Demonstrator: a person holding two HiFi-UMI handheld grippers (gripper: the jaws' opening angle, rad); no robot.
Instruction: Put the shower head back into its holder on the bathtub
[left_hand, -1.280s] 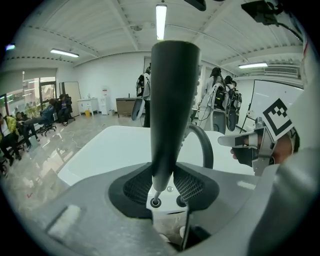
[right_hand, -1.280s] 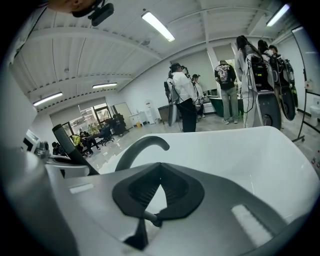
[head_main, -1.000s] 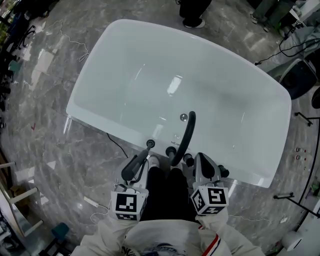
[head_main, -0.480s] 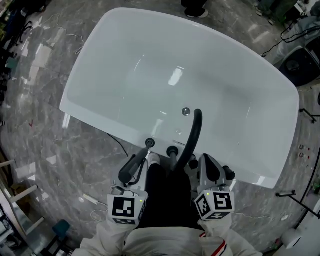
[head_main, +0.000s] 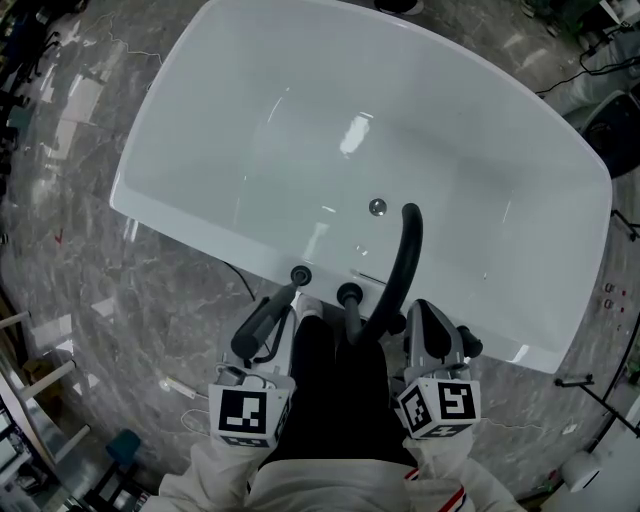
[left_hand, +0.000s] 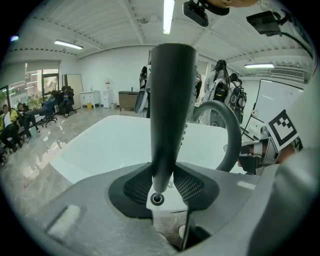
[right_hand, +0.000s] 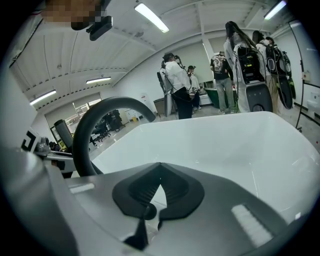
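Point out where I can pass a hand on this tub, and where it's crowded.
Free: the near rim from the holder leftward to the corner, and the tub floor beyond the drain. Crowded: the rim's middle, where holder, knob and spout sit close together, with the shower head close by.

No word, number or brand can be read anywhere in these views; the left marker cube (head_main: 247, 417) and the right marker cube (head_main: 440, 407) carry only black-and-white square patterns, with no letters or digits; distant wall fittings are too small to read.
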